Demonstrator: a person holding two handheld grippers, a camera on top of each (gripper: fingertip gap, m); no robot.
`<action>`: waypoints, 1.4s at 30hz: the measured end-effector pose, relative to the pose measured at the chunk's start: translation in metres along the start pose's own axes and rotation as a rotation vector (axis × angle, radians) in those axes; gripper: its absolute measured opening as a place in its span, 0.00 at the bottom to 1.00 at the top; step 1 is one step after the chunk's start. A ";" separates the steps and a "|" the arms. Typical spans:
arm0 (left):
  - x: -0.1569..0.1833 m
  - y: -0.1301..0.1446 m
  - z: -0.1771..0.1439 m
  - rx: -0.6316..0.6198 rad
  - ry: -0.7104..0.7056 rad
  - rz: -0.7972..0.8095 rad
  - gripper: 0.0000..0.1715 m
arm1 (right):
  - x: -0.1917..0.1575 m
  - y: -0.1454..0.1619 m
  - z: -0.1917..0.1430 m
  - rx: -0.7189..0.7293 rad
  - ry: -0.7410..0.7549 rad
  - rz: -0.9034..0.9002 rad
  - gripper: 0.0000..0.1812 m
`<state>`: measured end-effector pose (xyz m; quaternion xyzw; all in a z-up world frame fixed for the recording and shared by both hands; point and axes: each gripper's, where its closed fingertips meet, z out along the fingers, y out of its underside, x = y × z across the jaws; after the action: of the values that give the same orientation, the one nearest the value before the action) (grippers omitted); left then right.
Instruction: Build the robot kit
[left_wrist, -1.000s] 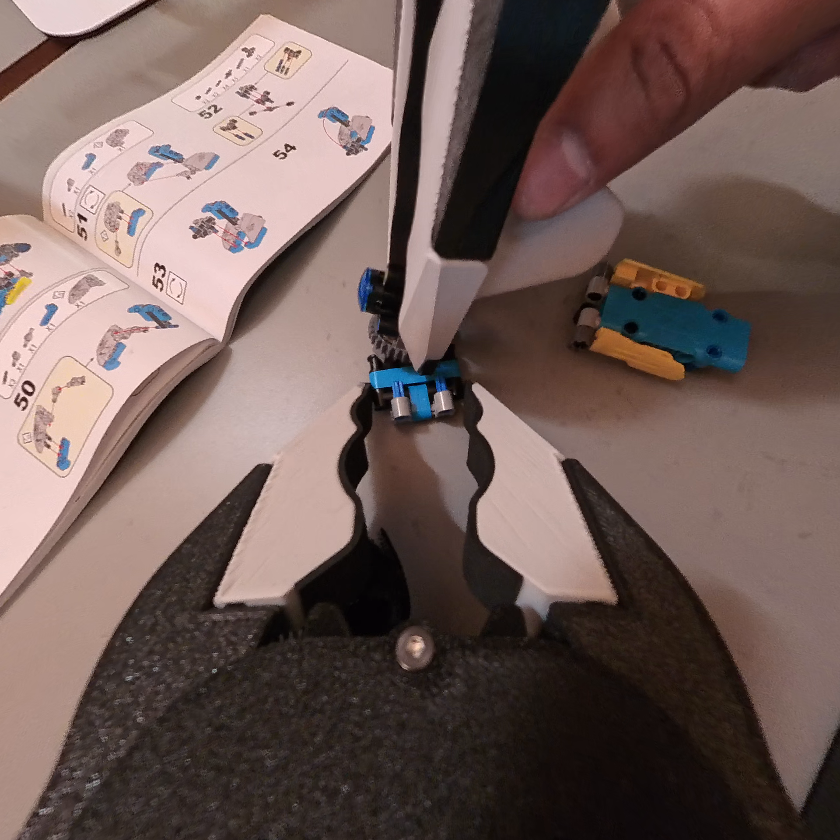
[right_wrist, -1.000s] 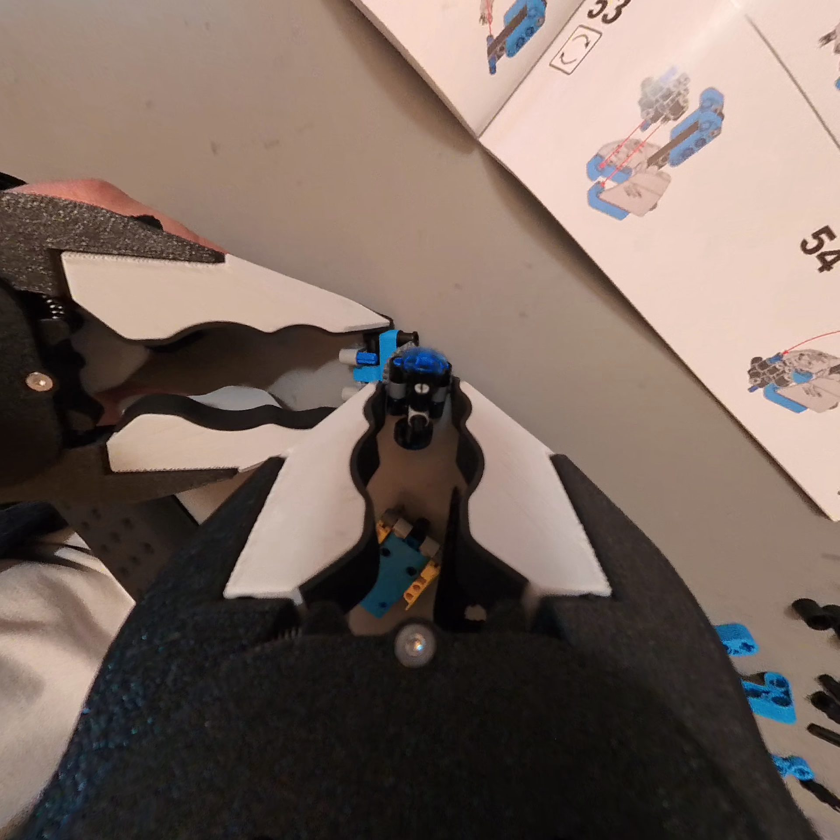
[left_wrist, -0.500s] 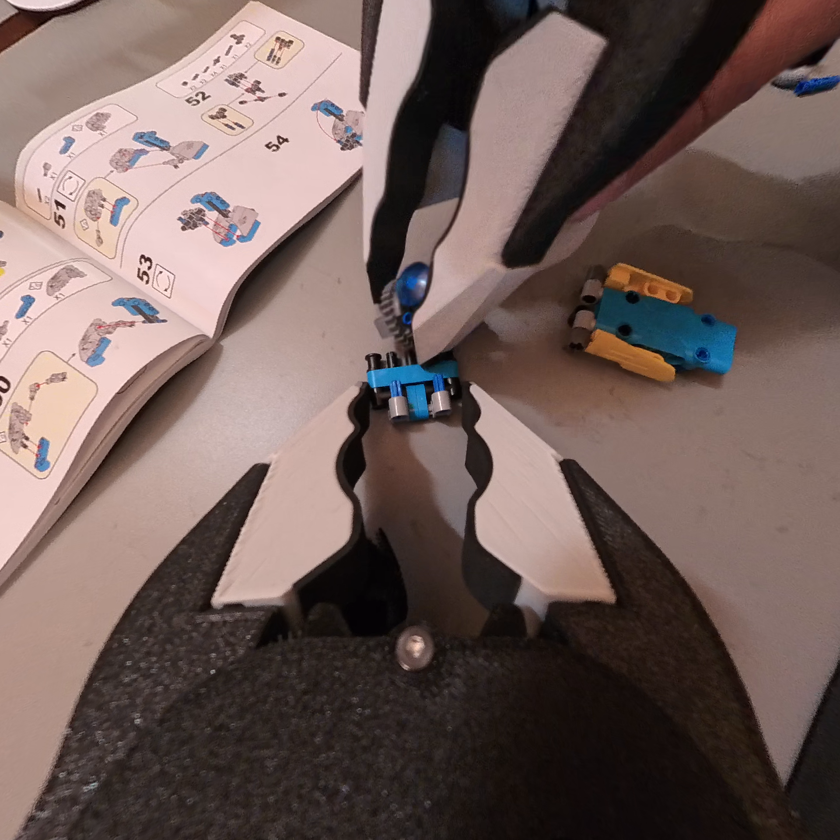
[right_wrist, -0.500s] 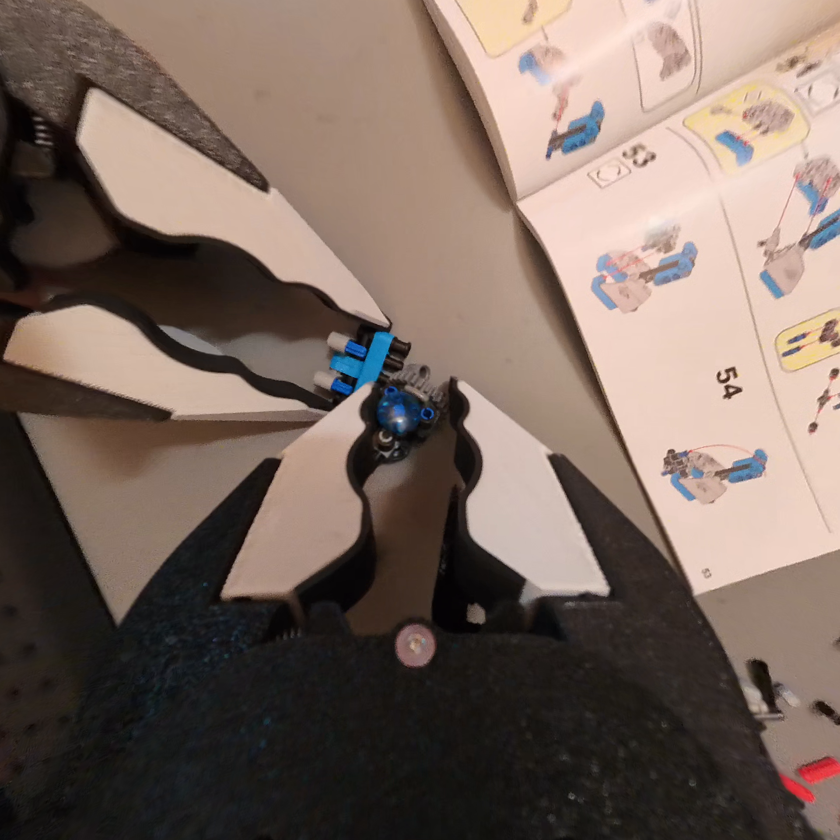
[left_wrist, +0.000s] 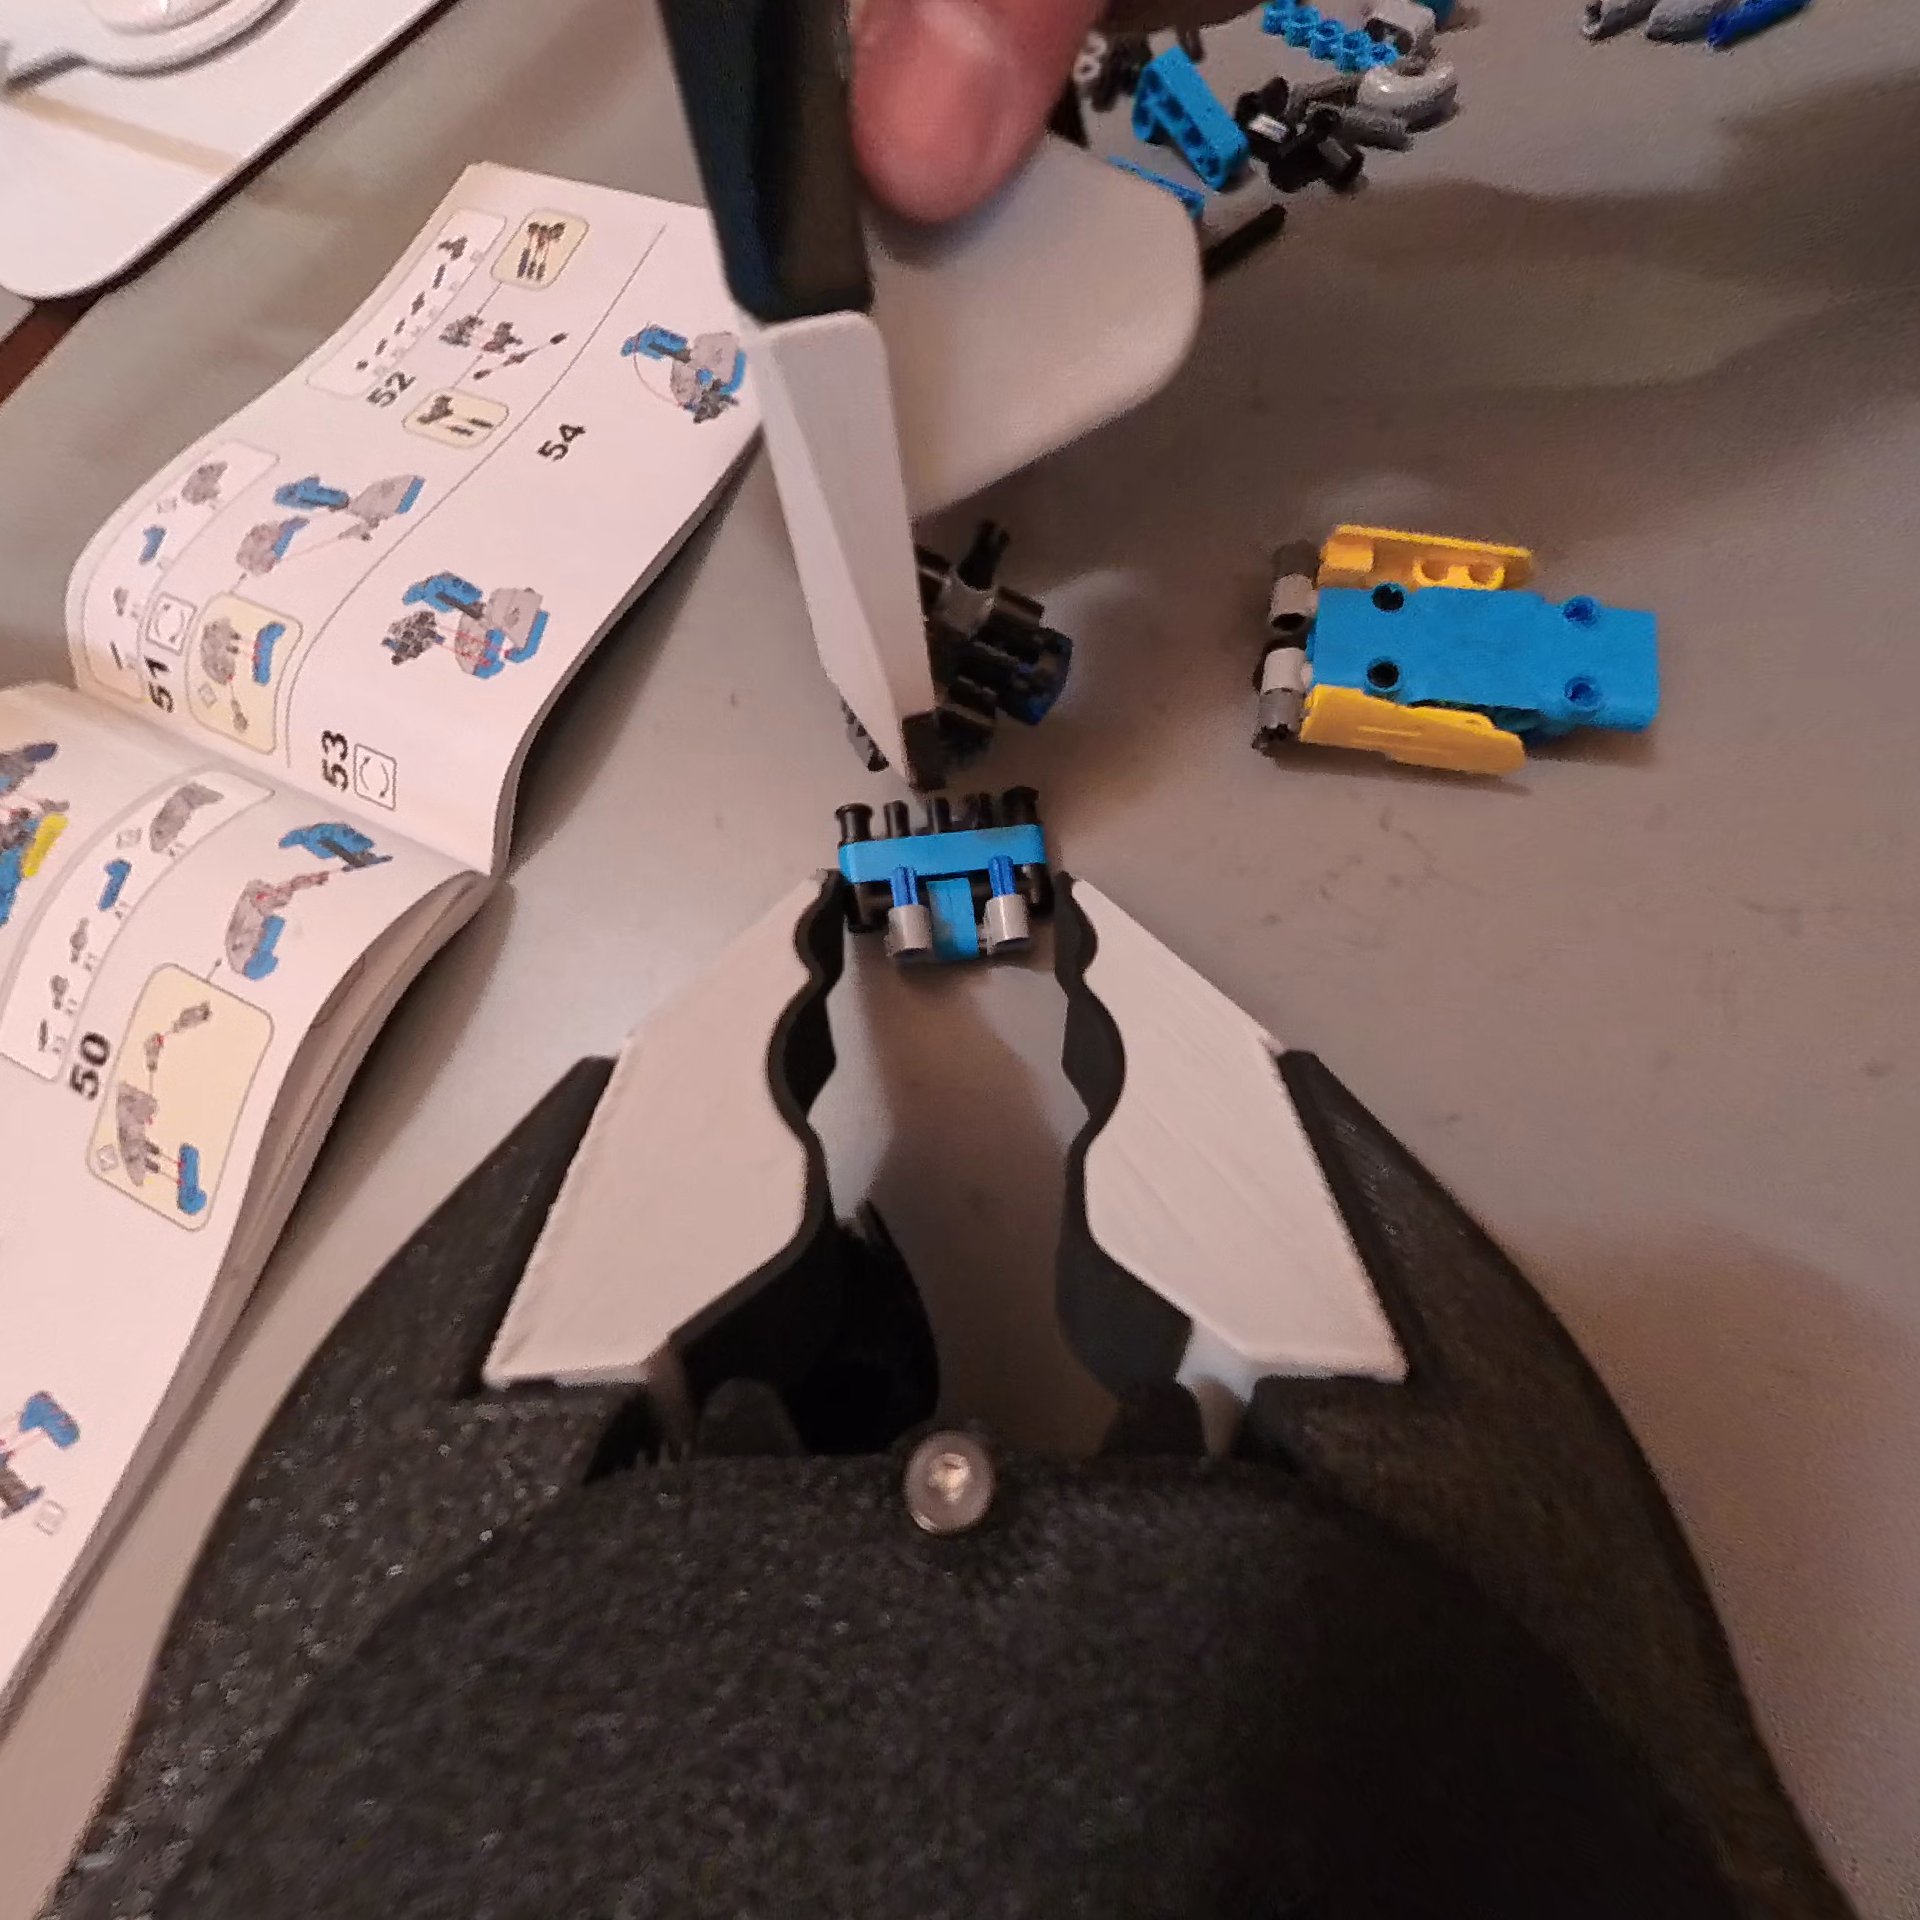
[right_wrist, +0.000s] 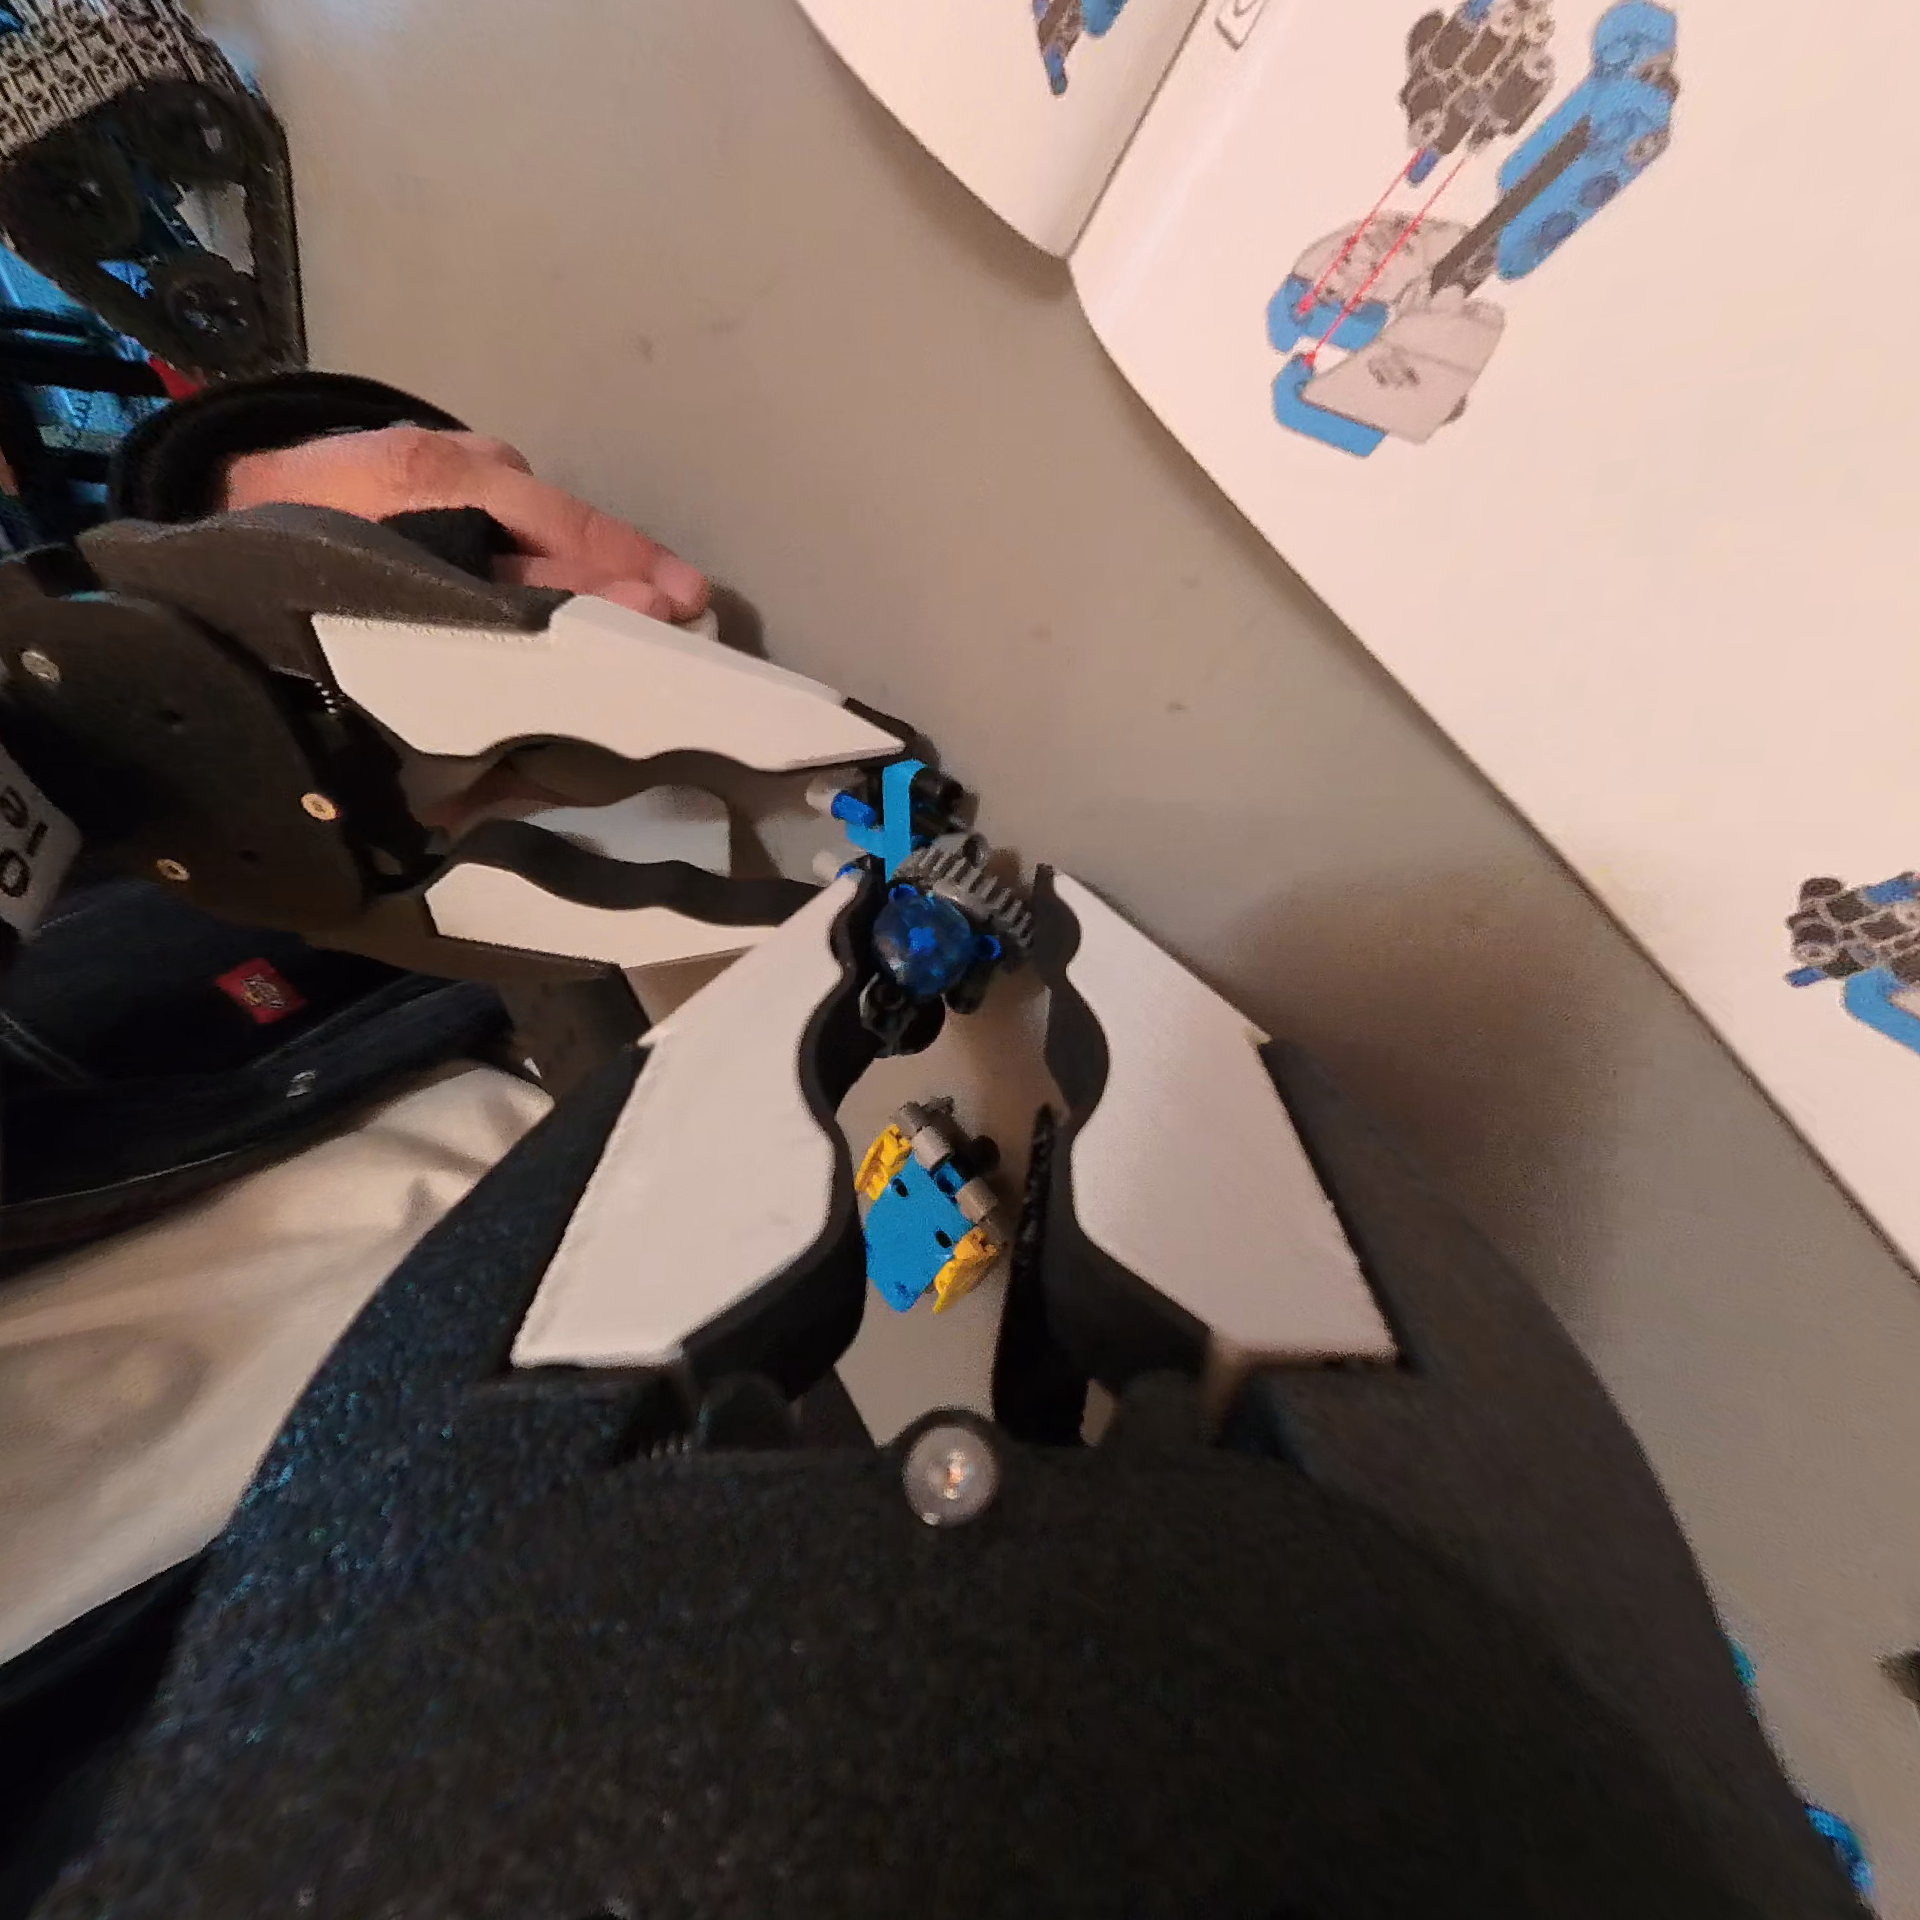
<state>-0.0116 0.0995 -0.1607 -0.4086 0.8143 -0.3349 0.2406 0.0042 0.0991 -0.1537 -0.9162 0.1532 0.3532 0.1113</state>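
Tools meeting over two small builds

Your left tool (left_wrist: 940, 894) pinches a blue beam assembly (left_wrist: 940, 883) above the bench (left_wrist: 1455, 1039). Your right tool (right_wrist: 940, 914) seems clamped on a black gear cluster (right_wrist: 930, 951), just touching at 12 o'clock. A yellow-blue module (left_wrist: 1455, 655) lies at 2 o'clock, an open booklet (left_wrist: 312, 675) at 10.

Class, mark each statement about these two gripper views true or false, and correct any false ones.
1. The left gripper grips a blue beam piece with black pins. True.
2. The right gripper holds the yellow-and-blue block. False: it holds a black cluster with a dark blue dome; the yellow-and-blue block lies on the table.
3. The instruction booklet lies closed. False: it lies open.
4. Loose parts lie beyond the block. True.
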 end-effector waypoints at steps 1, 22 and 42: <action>0.000 0.000 0.000 0.001 0.000 0.010 0.24 | 0.001 -0.002 -0.001 0.011 0.007 -0.023 0.16; 0.006 -0.051 -0.040 0.313 -0.176 0.336 0.17 | -0.079 0.007 -0.022 0.155 -0.713 0.028 0.16; -0.026 -0.045 -0.042 0.248 -0.354 0.321 0.17 | -0.069 -0.011 -0.030 0.553 -0.467 -0.102 0.14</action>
<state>-0.0022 0.1159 -0.0960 -0.2940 0.7665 -0.3131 0.4776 -0.0222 0.1137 -0.0843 -0.7526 0.1674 0.4921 0.4042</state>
